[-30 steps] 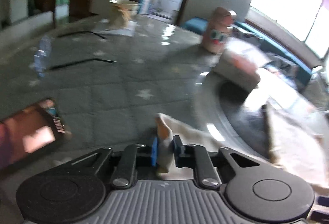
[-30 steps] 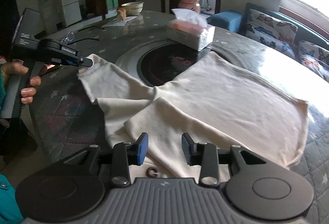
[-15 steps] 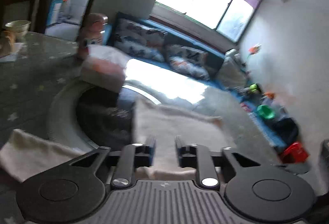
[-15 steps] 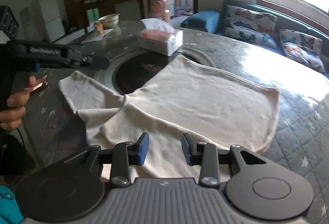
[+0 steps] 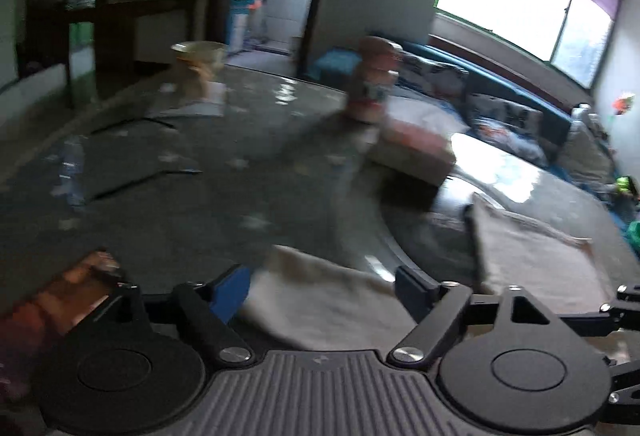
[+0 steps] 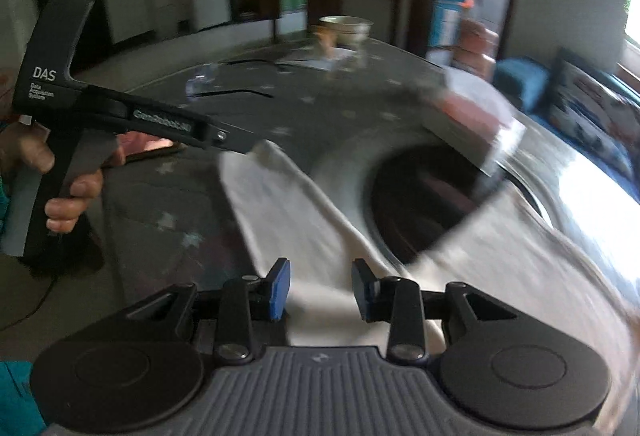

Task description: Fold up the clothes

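**Sleeve spread, folding barely begun**

Left wrist view: the left gripper (image 5: pixel 322 286) is hanging spread wide, pinching nothing, over the near end of the cream garment (image 5: pixel 320 300) lying on the table (image 5: pixel 168 196).

Right wrist view: the right gripper (image 6: pixel 320 290) is also gaping, above the cloth (blurred). Most folding seems left. The far gripper's handle is reading "DAS".

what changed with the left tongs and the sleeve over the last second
The left tongs, shut on the cream garment's sleeve a second ago, now stand wide open with the sleeve lying loose between the fingers, so it was let go. The sleeve end lies stretched out on the table by the tongs' tip. The right tongs stayed open over the garment; the tissue box and bowl stayed put.
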